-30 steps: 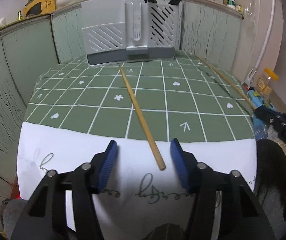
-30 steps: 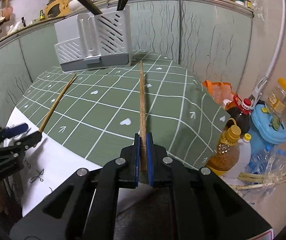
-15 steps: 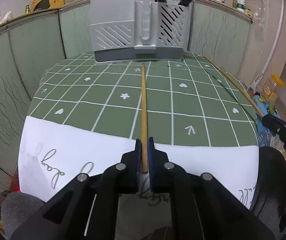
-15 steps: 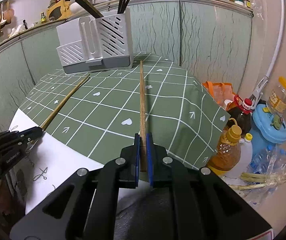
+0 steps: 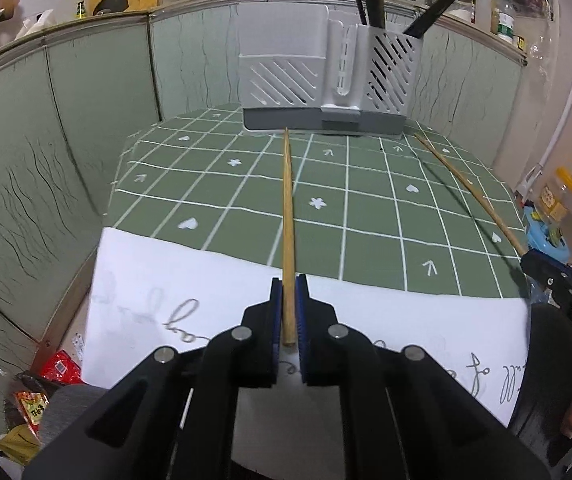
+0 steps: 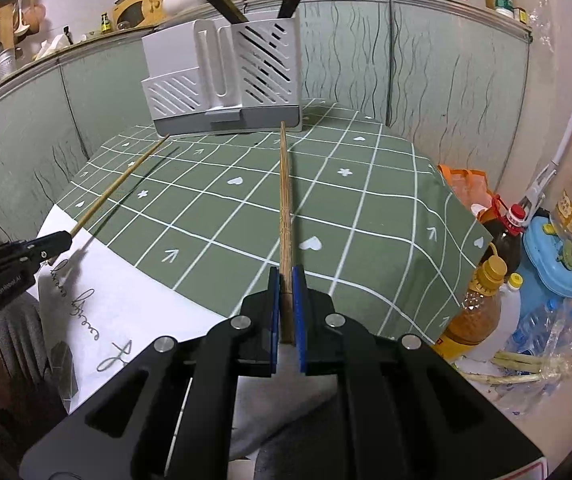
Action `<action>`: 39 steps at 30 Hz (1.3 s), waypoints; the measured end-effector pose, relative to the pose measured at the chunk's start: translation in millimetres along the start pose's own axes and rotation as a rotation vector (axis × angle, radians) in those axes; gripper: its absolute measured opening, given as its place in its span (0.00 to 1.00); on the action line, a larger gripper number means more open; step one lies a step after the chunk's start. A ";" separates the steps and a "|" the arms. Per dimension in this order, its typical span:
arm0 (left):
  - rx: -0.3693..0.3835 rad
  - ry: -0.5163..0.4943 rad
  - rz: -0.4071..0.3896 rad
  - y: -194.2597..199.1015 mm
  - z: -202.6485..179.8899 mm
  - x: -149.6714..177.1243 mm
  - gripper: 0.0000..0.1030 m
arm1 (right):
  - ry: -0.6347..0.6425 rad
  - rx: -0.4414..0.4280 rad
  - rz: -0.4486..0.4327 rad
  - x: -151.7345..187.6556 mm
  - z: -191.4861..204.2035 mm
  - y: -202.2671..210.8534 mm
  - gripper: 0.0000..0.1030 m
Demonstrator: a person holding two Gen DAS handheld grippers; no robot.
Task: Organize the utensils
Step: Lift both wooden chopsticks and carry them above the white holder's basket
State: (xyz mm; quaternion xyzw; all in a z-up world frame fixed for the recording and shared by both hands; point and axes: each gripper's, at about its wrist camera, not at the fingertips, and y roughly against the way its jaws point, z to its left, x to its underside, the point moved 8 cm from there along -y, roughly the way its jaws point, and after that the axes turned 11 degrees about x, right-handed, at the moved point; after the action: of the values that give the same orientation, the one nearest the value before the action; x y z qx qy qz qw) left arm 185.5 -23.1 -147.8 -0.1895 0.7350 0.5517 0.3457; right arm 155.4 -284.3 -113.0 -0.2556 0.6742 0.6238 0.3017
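Observation:
My left gripper is shut on the near end of a wooden chopstick that points straight ahead over the green checked tablecloth toward the grey utensil holder. My right gripper is shut on a second wooden chopstick, which also points at the utensil holder. Each view shows the other gripper at its edge with its chopstick: the right one in the left wrist view, the left one in the right wrist view. Dark utensils stand in the holder's right compartment.
A white cloth with script writing covers the table's near edge. Green panels wall the table behind and to the left. To the right stand oil bottles, a blue lidded container, water bottles and some leeks.
The left gripper closed on the chopstick that lay slanted on the table and lifted it so it points straight at the holder. Both grippers moved nearer the holder.

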 end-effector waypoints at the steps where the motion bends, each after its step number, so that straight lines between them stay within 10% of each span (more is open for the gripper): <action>1: -0.002 0.001 -0.003 2.0 1.2 -0.9 0.08 | 0.005 0.001 0.003 -0.5 1.0 0.0 0.06; 39: 0.077 -0.036 -0.222 86.7 -7.0 -184.0 0.08 | 0.006 -0.075 -0.237 -200.4 2.3 74.8 0.06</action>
State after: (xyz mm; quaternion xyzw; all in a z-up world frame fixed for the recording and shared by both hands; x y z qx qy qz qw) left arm 253.0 -20.9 44.2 -0.2464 0.7237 0.4848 0.4249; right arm 239.4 -281.6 83.7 -0.3465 0.6162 0.6078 0.3616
